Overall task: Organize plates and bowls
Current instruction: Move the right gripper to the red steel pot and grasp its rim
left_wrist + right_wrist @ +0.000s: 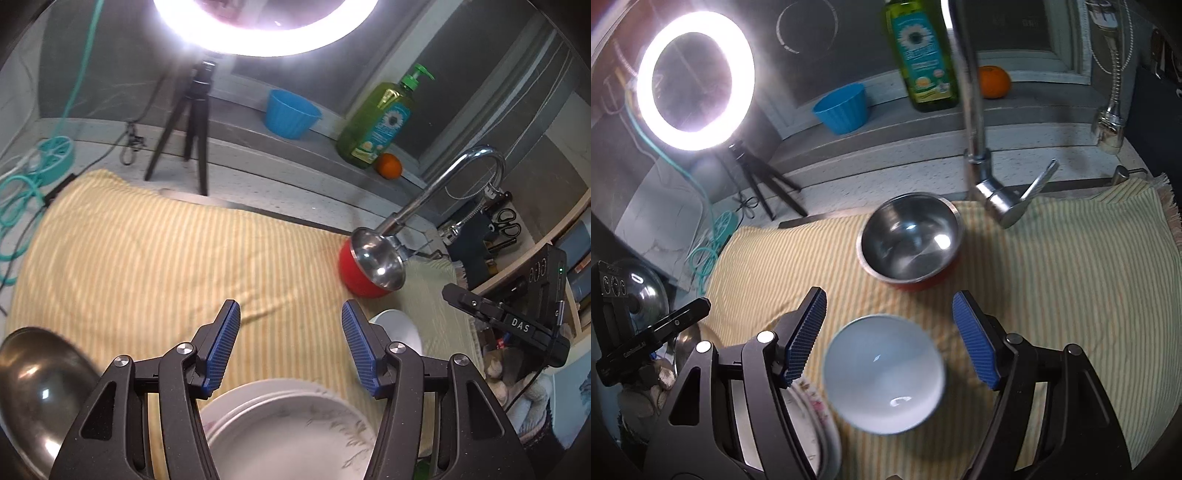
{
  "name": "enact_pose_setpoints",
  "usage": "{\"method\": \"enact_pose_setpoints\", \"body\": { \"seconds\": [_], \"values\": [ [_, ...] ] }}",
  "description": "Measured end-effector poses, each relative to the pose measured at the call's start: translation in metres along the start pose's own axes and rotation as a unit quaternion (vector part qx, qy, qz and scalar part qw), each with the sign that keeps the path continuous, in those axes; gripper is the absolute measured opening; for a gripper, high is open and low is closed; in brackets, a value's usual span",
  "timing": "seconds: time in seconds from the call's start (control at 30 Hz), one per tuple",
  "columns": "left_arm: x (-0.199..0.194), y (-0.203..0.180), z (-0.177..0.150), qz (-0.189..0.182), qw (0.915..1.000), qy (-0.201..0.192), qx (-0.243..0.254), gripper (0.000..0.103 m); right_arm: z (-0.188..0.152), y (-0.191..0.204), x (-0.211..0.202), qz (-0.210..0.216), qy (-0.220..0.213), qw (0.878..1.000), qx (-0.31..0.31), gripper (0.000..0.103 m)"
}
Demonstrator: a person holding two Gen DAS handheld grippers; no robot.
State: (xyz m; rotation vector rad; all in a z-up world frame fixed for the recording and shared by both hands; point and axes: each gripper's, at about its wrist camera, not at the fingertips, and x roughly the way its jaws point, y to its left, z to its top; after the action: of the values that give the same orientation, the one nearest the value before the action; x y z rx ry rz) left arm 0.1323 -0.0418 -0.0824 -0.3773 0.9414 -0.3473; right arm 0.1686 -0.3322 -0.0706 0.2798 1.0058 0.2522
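My left gripper [291,314] stands open above the striped cloth, nothing between its blue pads. Just below it lies a stack of white floral plates [288,424]. A steel bowl [37,398] sits at the lower left. To the right are a red bowl with a steel inside [373,266] and a white bowl [402,328], partly hidden by one finger. My right gripper [889,306] is open and hovers over the white bowl [886,376], pads apart from its rim. Beyond it stands the red steel-lined bowl [910,240]. The floral plates [812,424] show at the lower left.
A yellow striped cloth [147,258] covers the counter. At the back are a ring light on a tripod [192,122], a blue tub [291,112], a green soap bottle [380,122] and an orange [388,166]. The tap [971,110] arches over the cloth's far edge.
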Motion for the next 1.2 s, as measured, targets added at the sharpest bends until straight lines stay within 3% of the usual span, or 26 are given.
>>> {"method": "enact_pose_setpoints", "body": {
  "seconds": [0.3, 0.63, 0.93, 1.2],
  "values": [
    [0.063, -0.043, 0.022, -0.026, 0.9989, 0.034, 0.02, 0.056, 0.023, -0.047, 0.03, 0.005, 0.016, 1.0, 0.02, 0.061],
    [0.127, -0.062, 0.037, -0.027, 0.9966, 0.075, 0.021, 0.045, 0.044, -0.069, 0.07, 0.032, 0.053, 0.997, 0.036, 0.042],
    [0.153, -0.062, 0.042, -0.02, 0.9948, 0.099, 0.016, 0.035, 0.05, -0.077, 0.096, 0.045, 0.083, 0.995, 0.039, 0.024],
    [0.165, -0.064, 0.045, -0.018, 0.9937, 0.109, 0.022, 0.028, 0.049, -0.078, 0.107, 0.052, 0.095, 0.993, 0.037, 0.017]
  ]
}}
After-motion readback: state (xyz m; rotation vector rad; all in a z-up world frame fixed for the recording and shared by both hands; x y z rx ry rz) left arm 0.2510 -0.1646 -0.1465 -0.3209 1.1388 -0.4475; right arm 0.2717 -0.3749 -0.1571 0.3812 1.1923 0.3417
